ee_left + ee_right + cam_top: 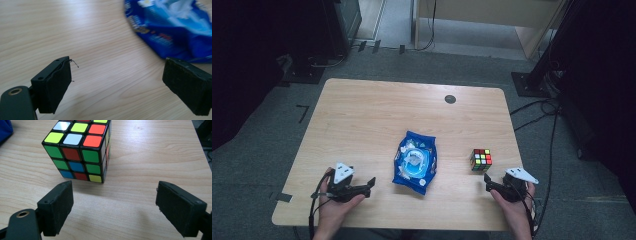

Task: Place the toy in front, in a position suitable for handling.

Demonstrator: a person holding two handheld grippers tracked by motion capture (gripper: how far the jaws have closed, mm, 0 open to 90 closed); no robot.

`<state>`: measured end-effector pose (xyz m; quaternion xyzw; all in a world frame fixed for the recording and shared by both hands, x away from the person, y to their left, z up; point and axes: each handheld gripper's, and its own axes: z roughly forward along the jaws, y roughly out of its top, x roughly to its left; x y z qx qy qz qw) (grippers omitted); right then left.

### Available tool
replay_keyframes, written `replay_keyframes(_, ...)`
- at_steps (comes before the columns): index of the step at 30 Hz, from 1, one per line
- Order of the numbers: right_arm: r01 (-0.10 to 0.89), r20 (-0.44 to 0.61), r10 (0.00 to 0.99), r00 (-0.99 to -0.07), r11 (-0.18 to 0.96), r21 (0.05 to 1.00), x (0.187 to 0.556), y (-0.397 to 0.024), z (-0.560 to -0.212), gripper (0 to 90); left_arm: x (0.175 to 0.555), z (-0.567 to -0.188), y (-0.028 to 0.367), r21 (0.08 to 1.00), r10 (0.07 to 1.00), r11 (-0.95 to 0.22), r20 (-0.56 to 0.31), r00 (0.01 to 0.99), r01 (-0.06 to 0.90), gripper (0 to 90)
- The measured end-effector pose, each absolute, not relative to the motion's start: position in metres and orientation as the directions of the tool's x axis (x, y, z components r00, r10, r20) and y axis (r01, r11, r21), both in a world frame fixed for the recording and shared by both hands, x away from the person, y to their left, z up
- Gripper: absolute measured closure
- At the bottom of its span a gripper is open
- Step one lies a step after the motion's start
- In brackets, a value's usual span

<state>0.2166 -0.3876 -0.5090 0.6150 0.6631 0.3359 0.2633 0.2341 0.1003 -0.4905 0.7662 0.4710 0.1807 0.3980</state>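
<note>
Two hand-held grippers sit at the near edge of the wooden table [362, 115], one at each side. The left gripper [371, 182] rests low over the wood in the person's left hand [334, 202], its jaws spread wide with nothing between them; in the left gripper view bare wood lies in the gap [116, 82] and the blue packet's edge shows just past the far jaw. The right gripper [487, 181], in the right hand [512, 205], is likewise wide open and empty [113, 207], pointing at the puzzle cube.

Just beyond it stands the puzzle cube [78, 150], flat on the table near the right edge, its stickers scrambled, apart from both jaws. Left of it, around the table's middle, lies a crumpled blue packet [414, 162] with white printing. Farther off, near the far edge, is a small dark round disc [450, 99] set in the tabletop. Beyond the table, cables [537, 112] trail over grey floor.
</note>
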Motion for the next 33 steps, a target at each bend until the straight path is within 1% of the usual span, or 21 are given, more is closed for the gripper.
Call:
replay_keyframes(1, 0.638, 0.060, 0.992, -0.107, 0.022, 0.770, 0.216, -0.388, -0.509, 15.0, 0.234, -0.488, 0.090, 0.789, 0.851, -0.242, -0.107, 0.514, 0.565, 14.5)
replay_keyframes(8, 0.648, 0.056, 0.992, -0.114, 0.032, 0.761, 0.217, -0.385, -0.513, 15.0, 0.238, -0.480, 0.077, 0.799, 0.817, -0.239, -0.142, 0.559, 0.552, 15.7)
replay_keyframes(9, 0.648, 0.050, 0.992, -0.117, 0.038, 0.761, 0.218, -0.385, -0.513, 15.0, 0.237, -0.479, 0.072, 0.805, 0.802, -0.245, -0.145, 0.579, 0.541, 18.6)
replay_keyframes(10, 0.648, 0.050, 0.992, -0.117, 0.038, 0.761, 0.218, -0.385, -0.513, 15.0, 0.237, -0.479, 0.072, 0.805, 0.802, -0.245, -0.145, 0.579, 0.541, 21.9)
replay_keyframes(11, 0.649, 0.049, 0.992, -0.119, 0.040, 0.760, 0.218, -0.384, -0.513, 15.1, 0.237, -0.480, 0.069, 0.807, 0.794, -0.251, -0.145, 0.591, 0.535, 21.9)
replay_keyframes(13, 0.653, 0.038, 0.992, -0.124, 0.053, 0.756, 0.219, -0.383, -0.514, 15.1, 0.234, -0.484, 0.059, 0.804, 0.759, -0.280, -0.149, 0.634, 0.525, 28.3)
replay_keyframes(14, 0.653, 0.038, 0.992, -0.124, 0.053, 0.756, 0.219, -0.383, -0.514, 15.1, 0.234, -0.484, 0.059, 0.804, 0.759, -0.280, -0.149, 0.634, 0.525, 30.8)
replay_keyframes(15, 0.654, 0.036, 0.992, -0.124, 0.054, 0.754, 0.219, -0.382, -0.515, 15.1, 0.232, -0.488, 0.052, 0.801, 0.738, -0.305, -0.144, 0.659, 0.516, 32.4)
replay_keyframes(18, 0.656, 0.031, 0.992, -0.122, 0.057, 0.752, 0.219, -0.382, -0.516, 15.1, 0.231, -0.491, 0.045, 0.799, 0.714, -0.328, -0.139, 0.686, 0.504, 38.1)
replay_keyframes(20, 0.657, 0.029, 0.992, -0.122, 0.059, 0.752, 0.219, -0.383, -0.516, 15.2, 0.232, -0.492, 0.043, 0.801, 0.710, -0.322, -0.148, 0.688, 0.504, 42.5)
replay_keyframes(21, 0.659, 0.029, 0.992, -0.119, 0.058, 0.750, 0.219, -0.383, -0.516, 15.2, 0.232, -0.493, 0.043, 0.803, 0.704, -0.318, -0.156, 0.693, 0.504, 42.5)
replay_keyframes(23, 0.662, 0.029, 0.993, -0.115, 0.055, 0.748, 0.219, -0.383, -0.516, 15.2, 0.233, -0.494, 0.043, 0.803, 0.684, -0.320, -0.171, 0.709, 0.503, 53.9)
replay_keyframes(24, 0.661, 0.026, 0.993, -0.115, 0.057, 0.748, 0.220, -0.383, -0.517, 15.2, 0.234, -0.495, 0.043, 0.802, 0.682, -0.321, -0.174, 0.710, 0.504, 58.0)
replay_keyframes(25, 0.663, 0.026, 0.993, -0.114, 0.056, 0.747, 0.219, -0.383, -0.517, 15.2, 0.236, -0.497, 0.047, 0.800, 0.663, -0.309, -0.208, 0.719, 0.515, 70.4)
replay_keyframes(26, 0.663, 0.024, 0.993, -0.114, 0.058, 0.747, 0.219, -0.382, -0.517, 15.2, 0.237, -0.498, 0.050, 0.800, 0.654, -0.303, -0.221, 0.724, 0.517, 76.0)
replay_keyframes(28, 0.662, 0.021, 0.993, -0.114, 0.060, 0.747, 0.220, -0.382, -0.517, 15.2, 0.237, -0.498, 0.052, 0.803, 0.658, -0.297, -0.220, 0.720, 0.516, 86.5)
replay_keyframes(29, 0.664, 0.021, 0.993, -0.114, 0.060, 0.745, 0.220, -0.382, -0.517, 15.2, 0.237, -0.498, 0.058, 0.814, 0.667, -0.278, -0.219, 0.712, 0.510, 90.0)
replay_keyframes(33, 0.664, 0.019, 0.993, -0.115, 0.062, 0.745, 0.220, -0.381, -0.518, 15.2, 0.240, -0.498, 0.068, 0.816, 0.677, -0.268, -0.220, 0.703, 0.513, 90.0)
